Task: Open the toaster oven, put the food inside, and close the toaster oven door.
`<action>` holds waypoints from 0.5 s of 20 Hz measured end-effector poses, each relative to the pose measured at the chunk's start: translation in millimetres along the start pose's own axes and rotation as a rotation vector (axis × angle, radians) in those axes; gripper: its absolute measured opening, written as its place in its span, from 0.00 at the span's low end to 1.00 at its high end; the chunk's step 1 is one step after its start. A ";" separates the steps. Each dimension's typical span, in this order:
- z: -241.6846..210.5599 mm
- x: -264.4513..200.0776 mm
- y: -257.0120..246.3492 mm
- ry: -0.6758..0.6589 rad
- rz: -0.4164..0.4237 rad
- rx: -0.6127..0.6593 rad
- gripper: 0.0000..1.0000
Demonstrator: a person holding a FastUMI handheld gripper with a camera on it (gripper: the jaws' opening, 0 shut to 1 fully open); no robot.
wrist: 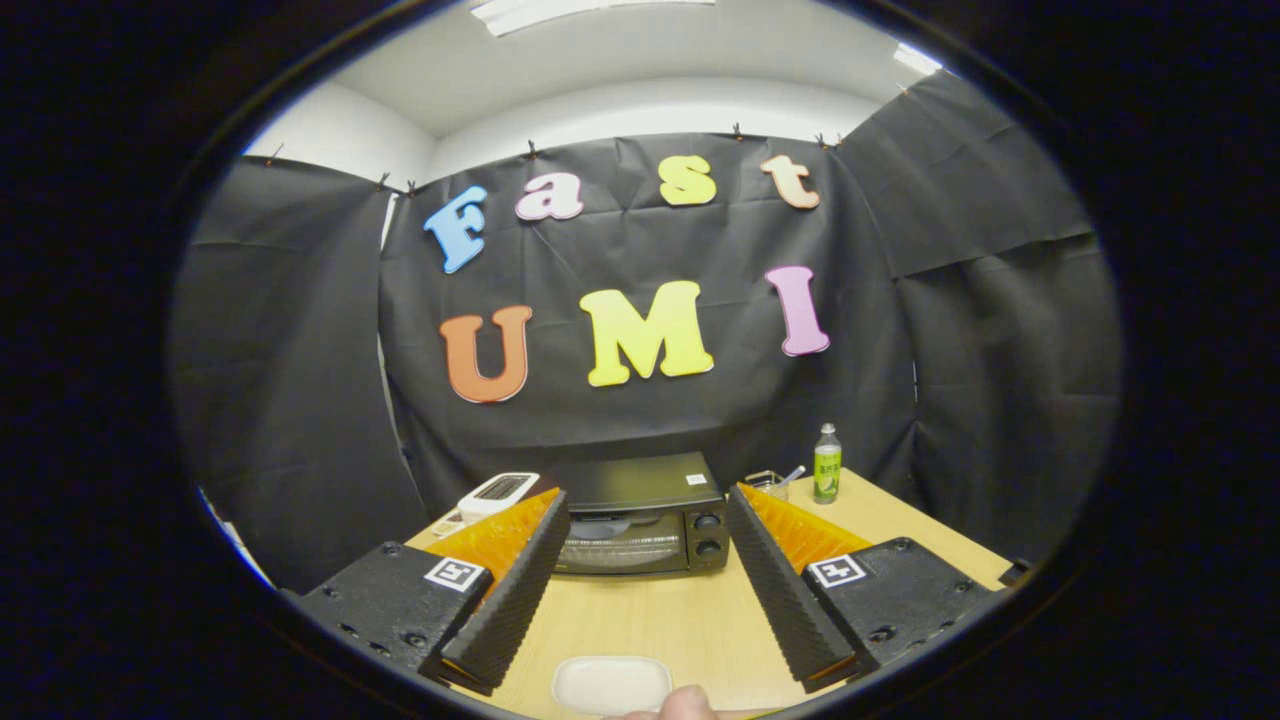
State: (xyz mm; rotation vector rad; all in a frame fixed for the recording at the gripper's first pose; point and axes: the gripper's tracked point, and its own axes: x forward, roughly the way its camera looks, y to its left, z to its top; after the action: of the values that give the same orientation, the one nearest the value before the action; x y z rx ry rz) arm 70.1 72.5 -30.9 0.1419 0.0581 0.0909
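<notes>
1. A fingertip (685, 703) and a white dish (611, 683) lie nearest, on the worktop (660, 620).
2. The tool (645, 505) is released, fingers spread, holding nothing.
3. The toaster oven (640, 515), door closed, stands just beyond the fingers.

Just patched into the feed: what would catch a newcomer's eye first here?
The black toaster oven sits on the wooden table beyond the fingers, door closed. The gripper is open and holds nothing. A white dish lies near between the fingers, and a green bottle stands right of the oven.

A black boxy metal toaster oven (640, 515) is sitting upright, door closed, at twelve o'clock beyond the fingers.
</notes>
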 end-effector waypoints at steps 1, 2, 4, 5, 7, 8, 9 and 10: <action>3.9 -5.9 2.3 -0.002 0.006 -0.004 1.00; 9.6 -12.2 2.3 -0.015 0.004 -0.014 1.00; 19.5 -25.2 3.2 -0.043 0.007 -0.039 1.00; 23.5 -31.9 3.7 -0.057 0.007 -0.044 1.00; 24.9 -40.8 5.6 -0.063 0.017 -0.043 1.00; 24.5 -43.8 5.6 -0.061 0.017 -0.043 1.00; 24.2 -45.1 3.1 -0.060 0.011 -0.051 1.00; 24.6 -46.1 1.5 -0.063 0.000 -0.062 1.00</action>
State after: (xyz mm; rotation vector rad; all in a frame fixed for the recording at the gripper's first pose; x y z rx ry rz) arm 25.7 66.2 -4.0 0.0829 -0.0072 0.0884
